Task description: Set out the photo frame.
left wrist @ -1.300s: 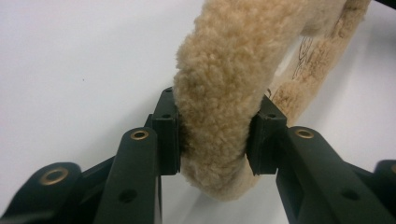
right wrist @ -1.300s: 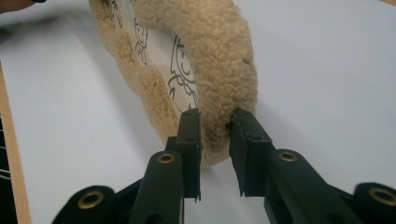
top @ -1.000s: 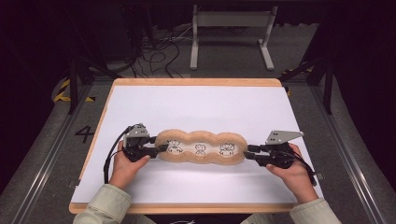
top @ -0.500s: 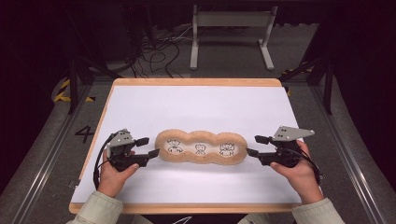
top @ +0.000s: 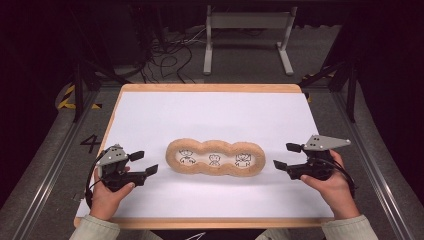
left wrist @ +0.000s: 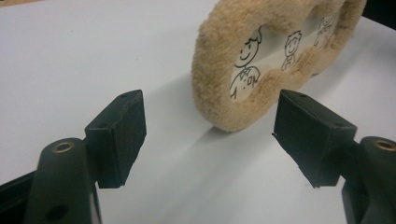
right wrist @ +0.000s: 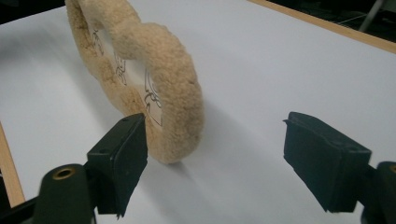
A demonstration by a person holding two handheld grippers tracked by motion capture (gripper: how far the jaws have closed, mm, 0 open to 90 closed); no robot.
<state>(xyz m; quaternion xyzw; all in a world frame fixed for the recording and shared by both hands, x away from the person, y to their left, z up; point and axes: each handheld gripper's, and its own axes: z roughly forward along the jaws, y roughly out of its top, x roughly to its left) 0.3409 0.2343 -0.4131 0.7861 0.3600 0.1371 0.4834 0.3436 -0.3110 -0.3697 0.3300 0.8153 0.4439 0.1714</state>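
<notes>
You have drawn both hands back off the ends, so your left gripper and right gripper, jaws just opened wide, hold nothing beside the fuzzy tan three-lobed frame lying mid-table.

Left gripper: two black jaws rise from the bottom edge, one at about 8 o'clock, the other at about 4 o'clock, standing wide apart. They have just been opening. Nothing lies between them but bare surface; neither pad touches anything.

Fleece frame: tan, fuzzy, oblong, with scalloped lobes, lying on the white table surface and reaching from centre toward 1 o'clock. Its near rounded end sits just beyond the jaw tips, clear of both. It casts a soft shadow toward 7 o'clock.

Inside the frame: white panels with black line-drawn cartoon figures, three visible, the farthest partly cut off by the rim.
</notes>
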